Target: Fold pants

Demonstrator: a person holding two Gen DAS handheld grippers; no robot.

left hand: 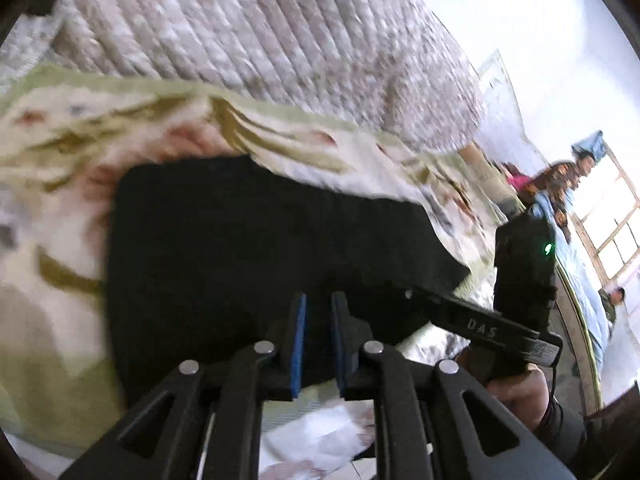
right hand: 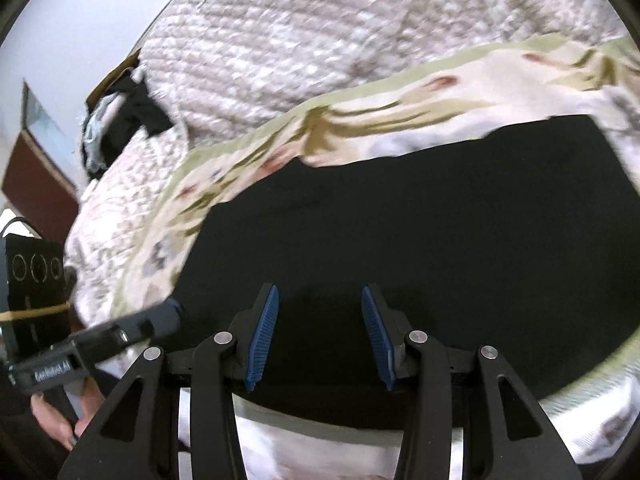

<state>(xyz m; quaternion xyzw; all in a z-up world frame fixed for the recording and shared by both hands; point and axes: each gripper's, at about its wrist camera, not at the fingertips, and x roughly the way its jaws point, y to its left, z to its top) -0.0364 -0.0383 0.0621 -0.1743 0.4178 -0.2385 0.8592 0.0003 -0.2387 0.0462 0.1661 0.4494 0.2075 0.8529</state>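
Observation:
The black pants (left hand: 260,248) lie folded flat on a floral bedsheet (left hand: 60,152); in the right wrist view the pants (right hand: 420,232) fill the middle. My left gripper (left hand: 319,300) hovers over their near edge, its blue pads a narrow gap apart and pinching nothing. The right gripper (right hand: 320,292) stands open over the near edge, with only flat cloth under its wide gap. Each view shows the other gripper from the side: the right gripper (left hand: 412,294) touches the pants' right corner, and the left gripper (right hand: 174,312) reaches their left corner. A hand (right hand: 60,420) holds the left one.
A quilted beige blanket (left hand: 260,28) covers the bed behind the sheet. Dark clothes (right hand: 124,120) are piled at the bed's far left corner, beside brown wooden furniture (right hand: 36,184). A bright window (left hand: 612,232) is at the right.

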